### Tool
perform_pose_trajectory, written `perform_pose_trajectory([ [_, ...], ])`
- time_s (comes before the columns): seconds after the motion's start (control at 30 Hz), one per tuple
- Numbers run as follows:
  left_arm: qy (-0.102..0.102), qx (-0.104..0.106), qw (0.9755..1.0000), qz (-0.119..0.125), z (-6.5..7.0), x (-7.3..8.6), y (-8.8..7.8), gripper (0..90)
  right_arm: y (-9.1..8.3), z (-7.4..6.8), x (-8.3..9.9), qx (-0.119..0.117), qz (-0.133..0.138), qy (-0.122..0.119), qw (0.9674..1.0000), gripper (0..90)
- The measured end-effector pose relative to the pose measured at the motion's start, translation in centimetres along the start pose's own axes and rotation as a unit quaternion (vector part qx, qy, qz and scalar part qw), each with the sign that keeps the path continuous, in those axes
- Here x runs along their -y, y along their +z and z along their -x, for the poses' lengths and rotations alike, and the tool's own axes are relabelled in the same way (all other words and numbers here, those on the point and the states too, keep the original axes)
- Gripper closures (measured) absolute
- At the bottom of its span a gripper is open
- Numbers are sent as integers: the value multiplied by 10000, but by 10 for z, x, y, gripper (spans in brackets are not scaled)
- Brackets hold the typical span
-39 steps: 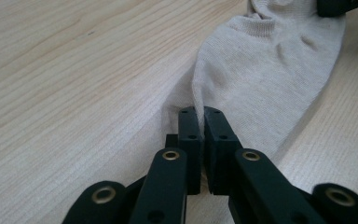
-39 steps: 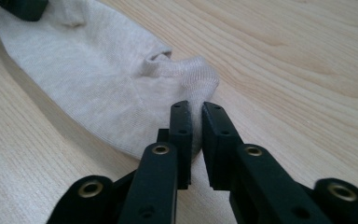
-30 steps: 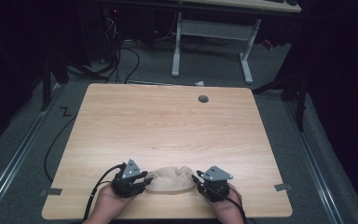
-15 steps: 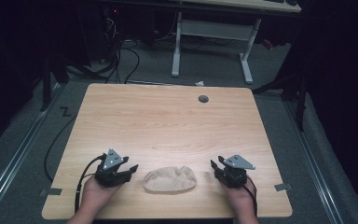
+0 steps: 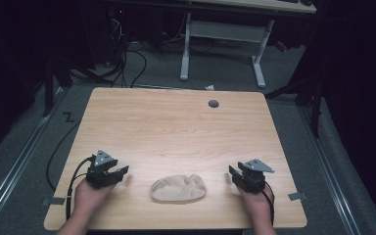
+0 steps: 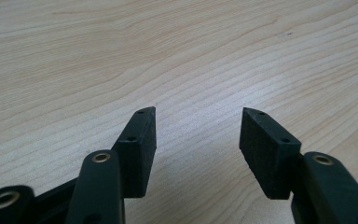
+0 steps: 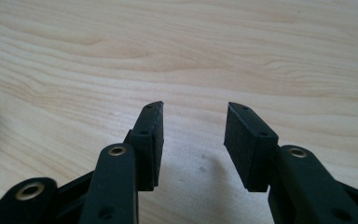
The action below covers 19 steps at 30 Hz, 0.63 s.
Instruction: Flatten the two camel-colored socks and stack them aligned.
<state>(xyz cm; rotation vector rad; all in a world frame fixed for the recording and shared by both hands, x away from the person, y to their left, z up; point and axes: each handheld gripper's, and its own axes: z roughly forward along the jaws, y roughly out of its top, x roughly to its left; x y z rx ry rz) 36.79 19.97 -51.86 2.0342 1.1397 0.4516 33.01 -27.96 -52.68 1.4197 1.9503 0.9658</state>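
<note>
Beige cloth bundle (image 5: 178, 188) lying free on wooden worktop (image 5: 176, 127), tongs released on both sides.

Bundle crumpled into an oval near front edge, roughly centred, between the two hands and touching neither. Left tongs (image 5: 119, 173) well apart from bundle on its left, jaws just been opening, spread wide with bare wood grain between them in left gripper view (image 6: 198, 133). Right tongs (image 5: 234, 175) near bundle on its right, a clear gap between; jaws likewise just been opening, nothing between pads in right gripper view (image 7: 193, 126). Both held low over worktop, grey plates on top. Small round grommet (image 5: 213, 104) near far edge.
</note>
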Motion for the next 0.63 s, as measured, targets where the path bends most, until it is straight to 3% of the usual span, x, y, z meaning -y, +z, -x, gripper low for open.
perform_pose_trajectory([
  [0.1, 109, -25, 9999, 11, 5, -1, -3, 459, -3, -5, 0, -9, 37, -93, 9999, 573],
  [0.4, -24, 177, 9998, 64, 8, -4, 2, 455, -5, -4, 3, -72, 17, -69, 9999, 574],
  [0.63, 126, 213, 9997, 6, 12, -4, 1, 456, -3, -7, 1, -77, 14, -121, 9999, 574],
])
